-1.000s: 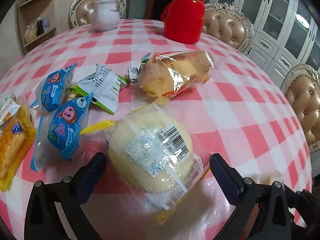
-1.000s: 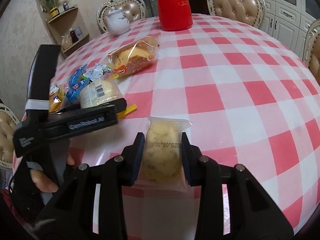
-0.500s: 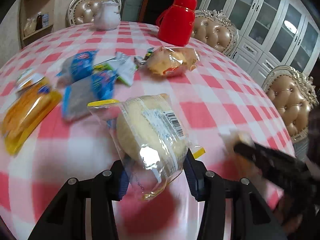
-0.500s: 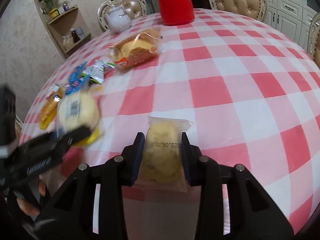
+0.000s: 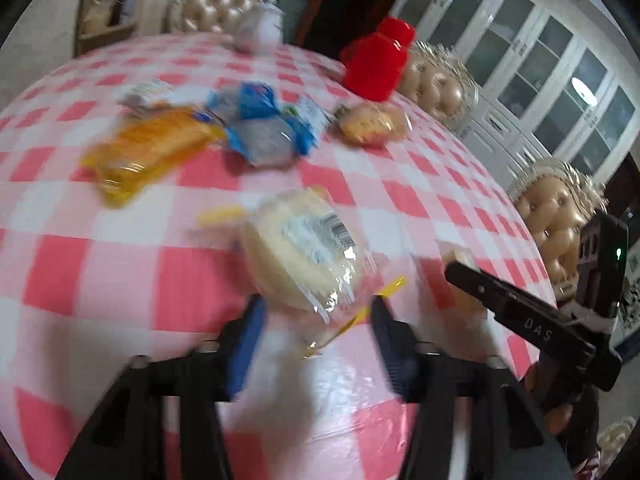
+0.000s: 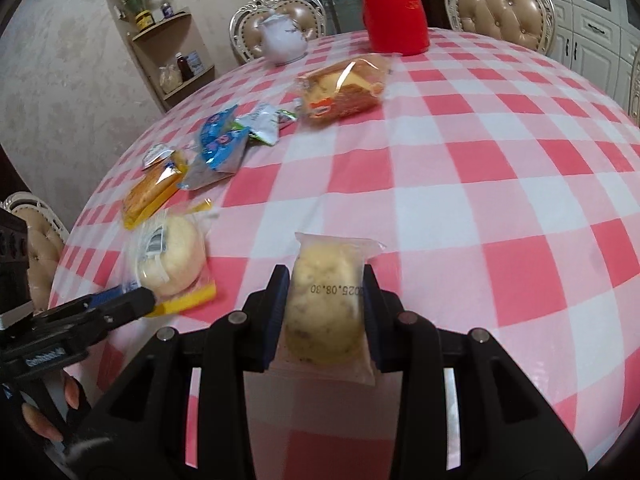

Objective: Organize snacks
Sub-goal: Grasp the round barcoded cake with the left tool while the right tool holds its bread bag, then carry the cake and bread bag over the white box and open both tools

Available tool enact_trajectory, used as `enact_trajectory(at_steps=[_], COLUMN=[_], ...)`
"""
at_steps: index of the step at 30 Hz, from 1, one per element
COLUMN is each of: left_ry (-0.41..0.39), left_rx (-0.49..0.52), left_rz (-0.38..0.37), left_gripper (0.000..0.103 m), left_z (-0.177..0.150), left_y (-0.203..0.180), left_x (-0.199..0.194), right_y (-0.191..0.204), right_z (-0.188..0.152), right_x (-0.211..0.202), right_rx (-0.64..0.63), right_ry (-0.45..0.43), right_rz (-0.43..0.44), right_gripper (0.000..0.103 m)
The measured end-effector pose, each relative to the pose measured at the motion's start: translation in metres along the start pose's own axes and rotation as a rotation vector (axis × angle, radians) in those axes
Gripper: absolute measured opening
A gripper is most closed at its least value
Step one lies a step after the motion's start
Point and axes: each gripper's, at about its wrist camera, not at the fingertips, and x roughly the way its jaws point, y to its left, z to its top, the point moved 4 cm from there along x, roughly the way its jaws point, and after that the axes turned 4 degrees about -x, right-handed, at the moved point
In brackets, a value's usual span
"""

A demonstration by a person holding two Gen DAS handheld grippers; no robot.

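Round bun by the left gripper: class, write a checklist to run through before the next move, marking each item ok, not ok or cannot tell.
1. Left gripper free of the round bun: ok. Its jaws have just been opening, and the bun lies ahead of the tips.
2. Round bun resting on the table: ok in the right wrist view.
3. Right gripper holding the dated bun: ok, both pads press on its wrapper.
4. Dated bun clear of the table: cannot tell.
5. Bare cloth to the right of the round bun for setting down: ok.
6. Other snacks out of the way: ok, they lie farther back.
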Motion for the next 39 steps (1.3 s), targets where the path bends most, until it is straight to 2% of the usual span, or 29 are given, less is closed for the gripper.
enact_trajectory(at_steps=[2,5,7,10,13,16,19,24,27,29,31,32,39], left_ry=[-0.051,-0.044,-0.055,0.085,0.133,0.176,0.197,0.205,0.214,0.191,0.150,0.140,0.077], left_rx=[-0.012,-0.004,0.037,0.165,0.319,0.427,0.479,0.557,0.626,0.622,0.592,0.577,0.427], left_rz=[0.013,0.023,0.090,0.121,0.106,0.049,0.017,0.008,0.081,0.076,0.085,0.096,0.105], left_gripper=[0.090,0.090,0.090,0.090,0.091,0.096,0.099,0.101,0.103,0.103,0.087,0.074,0.071], left_z=[0.008,0.023,0.041,0.047,0.040,0.030,0.022,0.015,0.006,0.007,0.012,0.014,0.009], left_y=[0.000,-0.010,-0.019,-0.032,-0.036,-0.034,-0.033,-0.042,-0.045,-0.044,-0.042,-0.040,-0.029], left_x=[-0.007,0.003,0.018,0.048,0.055,0.056,0.057,0.058,0.071,0.072,0.068,0.068,0.051], right_y=[0.001,-0.003,-0.008,-0.012,-0.012,-0.009,-0.010,-0.017,-0.018,-0.018,-0.016,-0.013,0.012], right_z=[0.001,0.002,0.002,0.001,0.001,0.002,0.003,0.003,0.002,0.001,-0.001,-0.001,-0.015], right_x=[0.000,-0.001,-0.001,0.001,0.004,0.002,0.000,-0.001,0.000,-0.002,-0.005,-0.006,-0.004], right_rx=[0.003,0.016,0.039,0.052,0.049,0.035,0.036,0.064,0.072,0.080,0.081,0.076,0.039], right_ry=[-0.003,-0.011,-0.016,-0.010,0.003,-0.003,-0.014,-0.017,-0.013,-0.015,-0.025,-0.030,-0.014], right_rz=[0.003,-0.003,-0.002,-0.005,-0.010,-0.007,-0.011,-0.027,-0.033,-0.032,-0.028,-0.029,-0.013], right_gripper=[0.039,0.039,0.039,0.039,0.039,0.039,0.039,0.039,0.039,0.039,0.039,0.039,0.039])
